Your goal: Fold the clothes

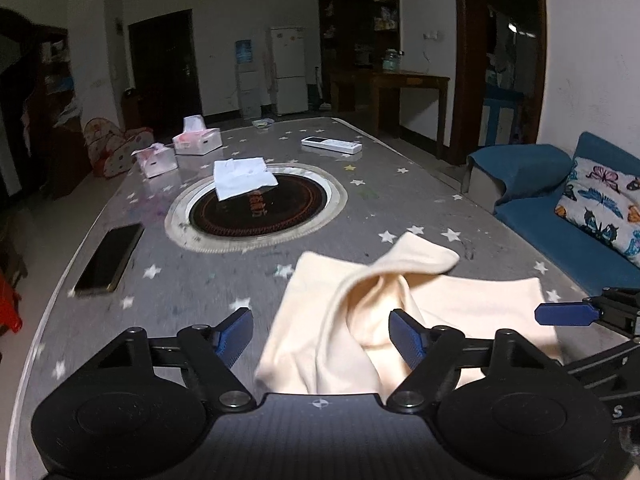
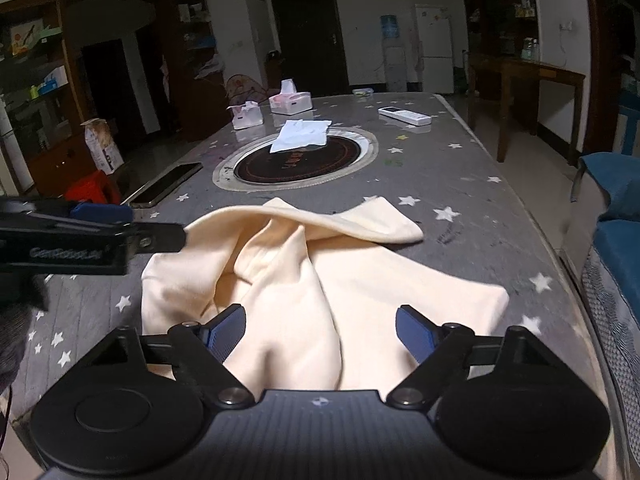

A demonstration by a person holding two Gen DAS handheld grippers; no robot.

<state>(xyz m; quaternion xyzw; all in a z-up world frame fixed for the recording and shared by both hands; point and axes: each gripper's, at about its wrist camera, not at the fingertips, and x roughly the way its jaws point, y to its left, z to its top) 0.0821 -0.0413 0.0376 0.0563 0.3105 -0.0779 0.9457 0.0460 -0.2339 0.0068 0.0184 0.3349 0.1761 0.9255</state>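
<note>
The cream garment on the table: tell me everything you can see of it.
The cream garment is a soft, plain, pale knit-looking cloth with no print visible. It lies crumpled on the grey star-patterned table near its front edge, not yet folded flat: a raised ridge runs through the middle and one rounded flap is turned over toward the far side. Both tools, left and right, are open above its near part, gripping nothing. What kind of garment it is cannot be told.

Bare table (image 2: 460, 184) between garment (image 2: 288, 280) and hotplate (image 2: 298, 162).
</note>
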